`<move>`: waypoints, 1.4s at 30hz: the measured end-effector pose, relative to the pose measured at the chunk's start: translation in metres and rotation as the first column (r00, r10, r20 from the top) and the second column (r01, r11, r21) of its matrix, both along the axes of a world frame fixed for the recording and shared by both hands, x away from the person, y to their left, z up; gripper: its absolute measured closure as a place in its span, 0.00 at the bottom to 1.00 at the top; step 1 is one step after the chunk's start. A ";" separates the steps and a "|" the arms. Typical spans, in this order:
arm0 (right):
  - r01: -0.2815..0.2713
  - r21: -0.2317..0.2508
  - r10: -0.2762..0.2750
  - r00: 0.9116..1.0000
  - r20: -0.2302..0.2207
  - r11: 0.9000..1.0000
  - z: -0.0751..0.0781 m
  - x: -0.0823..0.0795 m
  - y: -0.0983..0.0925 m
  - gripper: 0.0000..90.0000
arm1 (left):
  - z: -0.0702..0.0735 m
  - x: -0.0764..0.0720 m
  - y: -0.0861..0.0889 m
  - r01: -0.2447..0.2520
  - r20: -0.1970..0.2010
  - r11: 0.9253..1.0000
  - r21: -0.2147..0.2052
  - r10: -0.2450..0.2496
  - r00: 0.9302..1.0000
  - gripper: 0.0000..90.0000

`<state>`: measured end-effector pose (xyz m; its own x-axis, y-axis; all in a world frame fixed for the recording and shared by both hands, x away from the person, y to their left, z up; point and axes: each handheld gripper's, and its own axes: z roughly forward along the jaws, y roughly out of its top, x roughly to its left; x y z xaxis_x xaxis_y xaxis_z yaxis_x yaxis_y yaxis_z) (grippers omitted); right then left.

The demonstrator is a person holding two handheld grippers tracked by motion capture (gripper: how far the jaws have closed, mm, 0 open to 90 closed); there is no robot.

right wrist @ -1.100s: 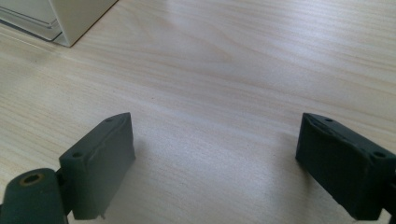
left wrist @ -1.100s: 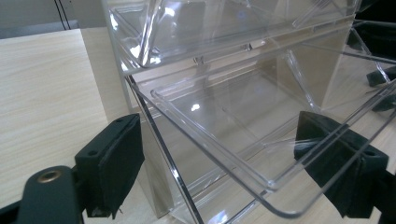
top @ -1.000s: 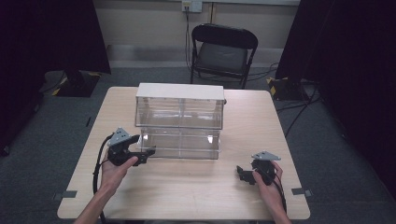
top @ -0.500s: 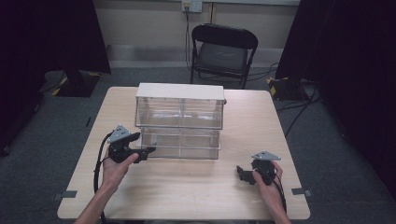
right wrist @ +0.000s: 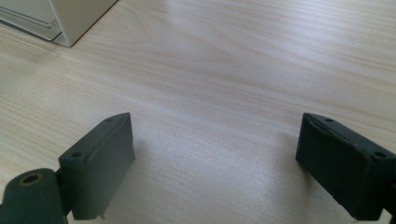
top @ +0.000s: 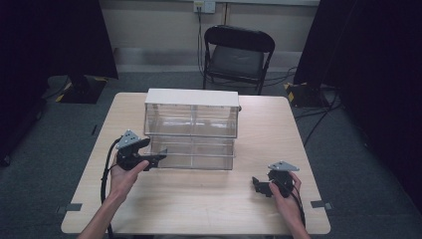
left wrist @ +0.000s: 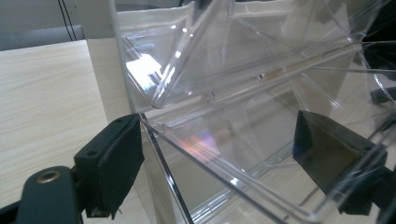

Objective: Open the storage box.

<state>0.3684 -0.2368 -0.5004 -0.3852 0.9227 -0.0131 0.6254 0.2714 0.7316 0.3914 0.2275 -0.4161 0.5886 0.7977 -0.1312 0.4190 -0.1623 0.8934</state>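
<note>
A clear plastic drawer unit [top: 191,124] with a white top stands mid-table. Its lower left drawer [top: 171,154] is pulled out a little toward me. My left gripper [top: 158,160] is at that drawer's front left corner. In the left gripper view the clear drawer wall [left wrist: 224,140] runs between the jaws of the left gripper [left wrist: 215,158]; one pad [left wrist: 114,163] sits at the wall's edge, and the jaws stand wide apart. My right gripper [top: 256,185] rests low over the table at the front right, open, with bare wood between its jaws [right wrist: 215,154].
The wooden table [top: 209,209] has free room in front of the unit and to both sides. A black folding chair [top: 238,55] stands beyond the far edge. A corner of the unit [right wrist: 70,18] shows in the right gripper view.
</note>
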 end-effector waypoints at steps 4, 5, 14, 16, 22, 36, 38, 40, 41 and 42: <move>0.000 0.000 0.000 1.000 0.000 1.000 0.000 0.000 0.000 0.12 | 0.003 0.003 0.001 -0.003 0.001 1.000 -0.012 0.004 1.000 0.19; 0.000 0.000 0.000 1.000 0.000 1.000 0.000 0.000 0.000 0.12 | 0.003 0.003 0.001 -0.003 0.003 1.000 -0.004 0.003 1.000 0.19; 0.000 0.000 0.000 1.000 0.000 1.000 0.000 0.000 0.000 0.12 | 0.003 0.003 0.001 -0.002 0.007 1.000 0.000 0.002 1.000 0.19; 0.000 0.000 0.000 1.000 0.000 1.000 0.000 0.000 0.000 0.12 | 0.003 0.003 0.001 -0.003 0.006 1.000 -0.002 0.003 1.000 0.19; 0.000 0.000 0.000 1.000 0.000 1.000 0.000 0.000 0.000 0.12 | 0.003 0.002 0.002 -0.009 0.009 1.000 0.001 0.009 1.000 0.19; 0.000 0.000 0.000 1.000 0.000 1.000 0.000 0.000 0.000 0.12 | 0.005 -0.002 0.002 -0.011 0.027 1.000 0.022 0.011 1.000 0.25; 0.000 0.000 0.000 1.000 0.000 1.000 0.000 0.000 0.000 0.12 | 0.005 -0.003 0.002 -0.016 0.028 1.000 0.022 0.015 0.999 0.26; 0.000 0.000 0.000 1.000 0.000 1.000 0.000 0.000 0.000 0.12 | 0.004 -0.005 0.002 -0.020 0.037 0.999 0.027 0.019 0.999 0.28; 0.000 0.000 0.000 1.000 0.000 1.000 0.000 0.000 0.000 0.12 | 0.004 -0.006 0.002 -0.020 0.046 0.999 0.036 0.019 0.999 0.28; 0.000 0.000 0.000 1.000 0.000 1.000 0.000 0.000 0.000 0.12 | 0.004 -0.007 0.001 -0.027 0.050 0.999 0.045 0.025 0.998 0.30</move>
<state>0.3684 -0.2368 -0.5004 -0.3851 0.9228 -0.0131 0.6254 0.2714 0.7316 0.3843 0.2289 -0.4120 0.5727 0.8172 -0.0657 0.3788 -0.1927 0.9052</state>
